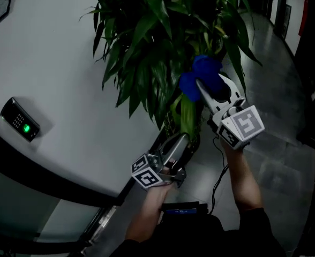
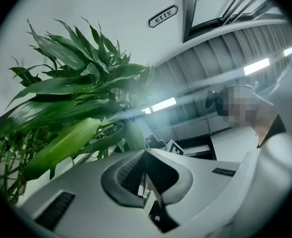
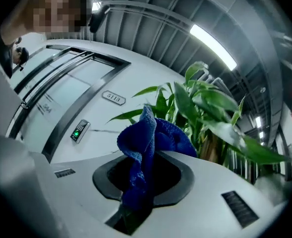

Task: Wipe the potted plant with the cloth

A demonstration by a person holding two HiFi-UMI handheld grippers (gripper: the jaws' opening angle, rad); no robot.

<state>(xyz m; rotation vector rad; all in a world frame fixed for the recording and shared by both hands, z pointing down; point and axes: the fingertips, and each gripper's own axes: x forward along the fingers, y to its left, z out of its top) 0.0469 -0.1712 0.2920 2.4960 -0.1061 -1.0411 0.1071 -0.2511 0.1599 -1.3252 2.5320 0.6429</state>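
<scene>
The potted plant (image 1: 157, 42) fills the top middle of the head view with long green leaves. My right gripper (image 1: 199, 84) reaches up into the foliage, shut on a bunched blue cloth (image 1: 203, 74) that touches the leaves. In the right gripper view the blue cloth (image 3: 153, 138) bulges out above the right gripper (image 3: 147, 155), with the leaves (image 3: 210, 108) just behind it. My left gripper (image 1: 185, 139) sits lower, near the stems, shut on the tip of a pale green hanging leaf (image 1: 187, 116). In the left gripper view that leaf (image 2: 132, 135) ends at the shut left gripper (image 2: 145, 153).
A curved white wall (image 1: 66, 90) stands left of the plant, with a keypad showing a green light (image 1: 21, 120) and a number plate (image 2: 163, 16). Grey tiled floor (image 1: 278, 143) lies to the right. A black cable (image 1: 219, 181) hangs below my right hand.
</scene>
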